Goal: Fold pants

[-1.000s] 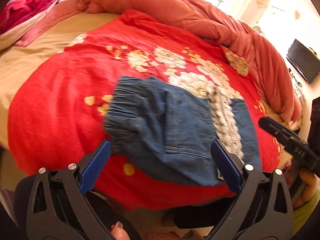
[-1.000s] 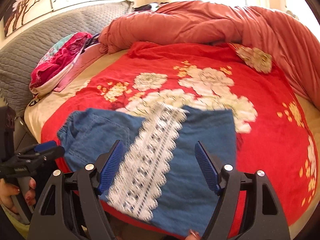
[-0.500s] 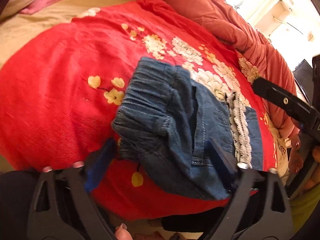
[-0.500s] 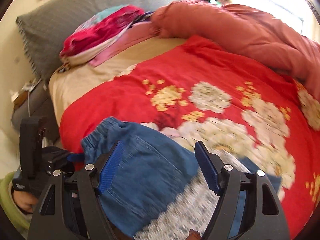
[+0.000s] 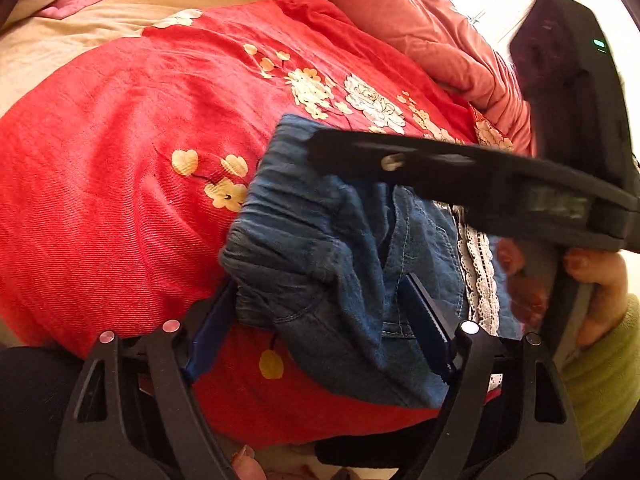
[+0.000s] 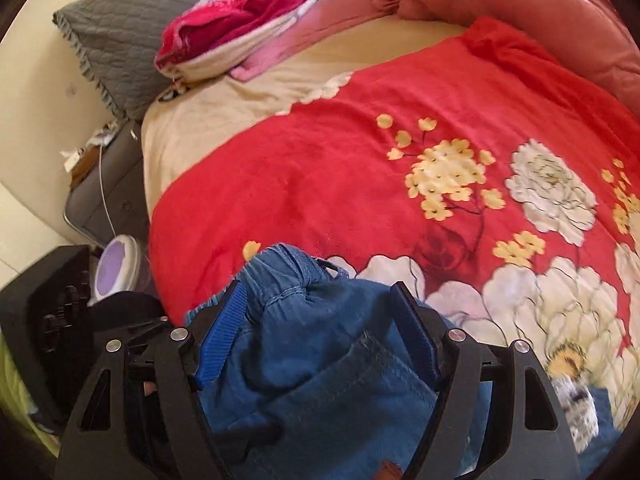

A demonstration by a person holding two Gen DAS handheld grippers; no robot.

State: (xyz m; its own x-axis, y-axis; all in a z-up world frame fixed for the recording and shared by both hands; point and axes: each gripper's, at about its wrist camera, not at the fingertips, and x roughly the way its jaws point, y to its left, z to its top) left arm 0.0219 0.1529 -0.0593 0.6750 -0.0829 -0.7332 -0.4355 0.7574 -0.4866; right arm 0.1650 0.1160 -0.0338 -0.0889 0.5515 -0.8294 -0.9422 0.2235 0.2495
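Note:
Folded blue denim pants [image 5: 320, 248] with a white lace band [image 5: 478, 268] lie at the near edge of a red flowered blanket [image 5: 120, 160]. My left gripper [image 5: 320, 324] is open, its blue pads on either side of the bunched waistband end. My right gripper [image 6: 320, 328] is open too, with the gathered waistband [image 6: 296, 272] between its fingers. The right gripper also shows in the left wrist view [image 5: 460, 168], reaching over the pants from the right.
A salmon quilt [image 5: 400, 12] is heaped along the back of the bed. A grey pillow [image 6: 120, 32] and a pile of pink and red clothes [image 6: 248, 20] lie at the head. A nightstand with a round purple-topped object [image 6: 116, 268] stands beside the bed.
Both grippers moved in onto the waistband end of the pants. The right gripper swung left across the pants and now reaches over them. The waistband end has bunched up.

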